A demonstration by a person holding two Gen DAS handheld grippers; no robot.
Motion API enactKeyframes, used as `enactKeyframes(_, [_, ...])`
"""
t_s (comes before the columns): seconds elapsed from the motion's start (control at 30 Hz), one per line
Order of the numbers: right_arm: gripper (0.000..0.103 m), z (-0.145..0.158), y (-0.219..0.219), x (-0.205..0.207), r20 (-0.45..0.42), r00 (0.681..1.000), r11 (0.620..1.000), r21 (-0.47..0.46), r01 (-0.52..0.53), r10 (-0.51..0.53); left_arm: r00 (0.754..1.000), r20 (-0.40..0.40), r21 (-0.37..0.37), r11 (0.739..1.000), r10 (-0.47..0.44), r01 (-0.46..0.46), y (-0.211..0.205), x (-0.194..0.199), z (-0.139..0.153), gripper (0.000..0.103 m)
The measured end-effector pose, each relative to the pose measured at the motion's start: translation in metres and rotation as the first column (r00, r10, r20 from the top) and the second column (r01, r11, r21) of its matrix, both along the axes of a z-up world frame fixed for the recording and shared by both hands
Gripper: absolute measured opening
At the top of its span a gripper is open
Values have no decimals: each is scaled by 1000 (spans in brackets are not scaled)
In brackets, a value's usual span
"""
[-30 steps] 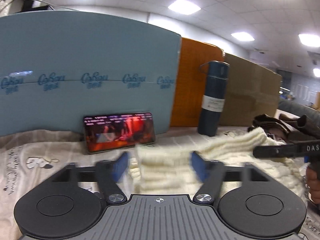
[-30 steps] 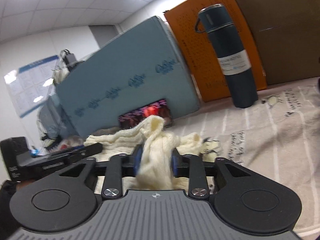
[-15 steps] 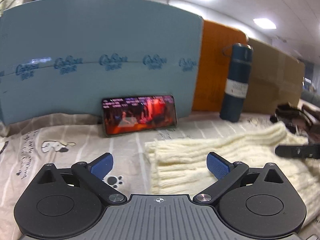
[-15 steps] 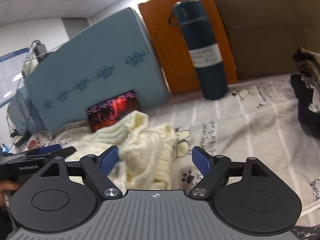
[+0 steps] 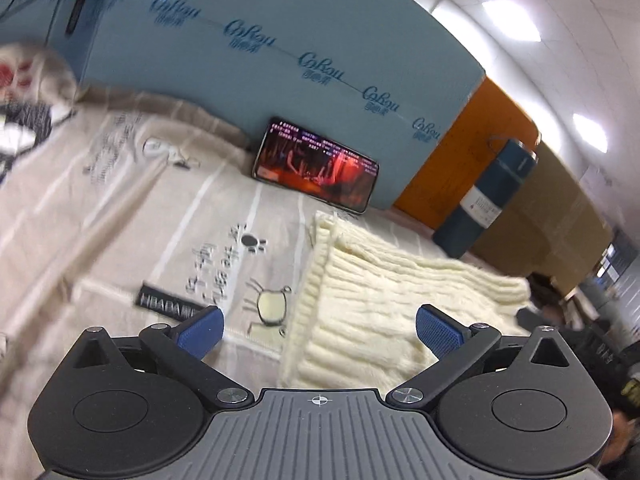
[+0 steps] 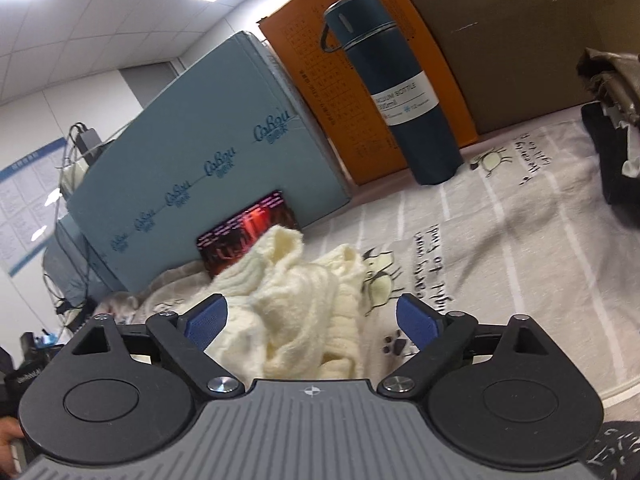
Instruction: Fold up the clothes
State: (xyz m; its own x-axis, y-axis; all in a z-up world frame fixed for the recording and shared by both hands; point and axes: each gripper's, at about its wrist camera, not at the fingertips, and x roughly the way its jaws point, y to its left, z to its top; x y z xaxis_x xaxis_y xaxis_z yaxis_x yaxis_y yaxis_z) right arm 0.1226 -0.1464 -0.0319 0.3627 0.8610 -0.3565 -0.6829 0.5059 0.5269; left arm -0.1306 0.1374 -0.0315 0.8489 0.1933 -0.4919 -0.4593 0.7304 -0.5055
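Left wrist view: my left tongs [image 5: 318,328] stand spread wide with nothing gripped. The cream knit sweater [image 5: 384,300] lies flat on the printed cloth [image 5: 120,216] covering the worktop, its ribbed edge running from near centre toward the far side, with the body stretching off to the right. Only the right blue pad hangs over the knit; the left pad is over bare cloth. Beyond, a phone [image 5: 316,170] with a lit screen leans on the blue foam board [image 5: 280,52], and a dark blue bottle [image 5: 486,204] stands far right against an orange board [image 5: 460,152].

Right wrist view: my right tongs [image 6: 310,322] are opening, and the sweater [image 6: 304,288] sits between the pads as a loose, bunched heap, neither pad pressing on it. So this end is released, but it lies rumpled rather than flat, just near of the phone [image 6: 248,236]. The bottle [image 6: 396,92] stands well apart at the far side, and a dark garment [image 6: 616,128] waits at the right edge.

I judge one fold pass has just been let go, with the next grasp not yet begun. The next move calls for smoothing or re-gripping that crumpled right end; the left side looks tidy. I'd pick up an edge, not the lump, or the fold will trap wrinkles.
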Motion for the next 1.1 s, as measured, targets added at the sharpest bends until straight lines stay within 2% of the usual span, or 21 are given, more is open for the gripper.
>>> enactKeyframes(0.2, [96,-9,16,-7,14,999,986,-160,41,-39,1000,-22,-2,1000,8,-8,-3,0,-5,103])
enactKeyframes(0.37, [96,-10,14,-8,11,998,987,-153,56,-55,1000,-12,15,1000,-6,6,-9,-1,-3,103])
enactKeyframes(0.53, [98,-12,10,-5,-23,998,992,-112,58,-61,999,-6,-10,999,-54,54,-12,1,-4,103])
enactKeyframes(1.1, [99,-10,9,-5,-22,998,992,-114,58,-61,999,-10,-18,999,-50,50,-12,2,-6,103])
